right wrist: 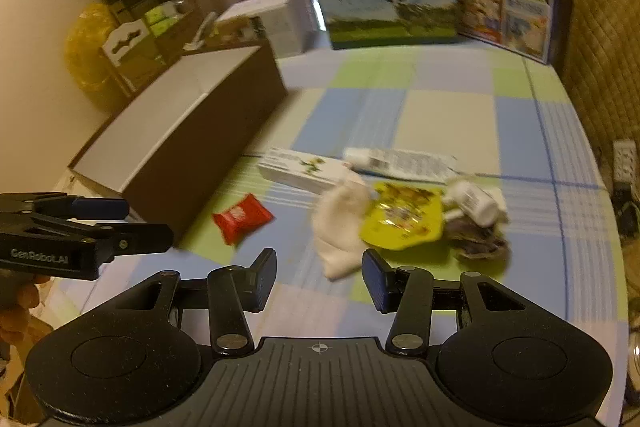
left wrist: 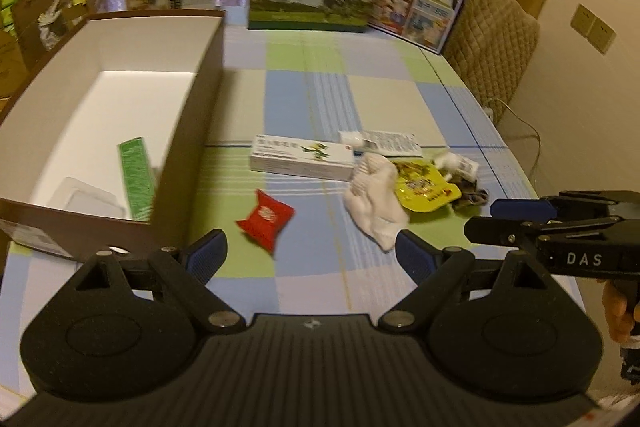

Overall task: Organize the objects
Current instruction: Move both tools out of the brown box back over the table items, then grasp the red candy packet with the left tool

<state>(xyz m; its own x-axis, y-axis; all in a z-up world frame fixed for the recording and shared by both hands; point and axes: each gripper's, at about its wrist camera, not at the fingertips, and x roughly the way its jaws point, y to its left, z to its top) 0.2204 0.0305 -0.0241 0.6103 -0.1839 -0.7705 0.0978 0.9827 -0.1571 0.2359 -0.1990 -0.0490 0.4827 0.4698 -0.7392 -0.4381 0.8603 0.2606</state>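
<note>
A red crinkled snack packet (left wrist: 265, 218) lies beside the brown box (left wrist: 208, 131), near a white sock (left wrist: 374, 205); the left gripper (left wrist: 312, 255) gapes wide and empty, and the right gripper (right wrist: 320, 277) stands narrower, also empty.

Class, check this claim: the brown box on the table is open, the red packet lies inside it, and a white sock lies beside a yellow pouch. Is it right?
Not quite. The red packet lies on the tablecloth outside the brown box, as the left wrist view shows. The white sock and yellow pouch are as stated.
</note>
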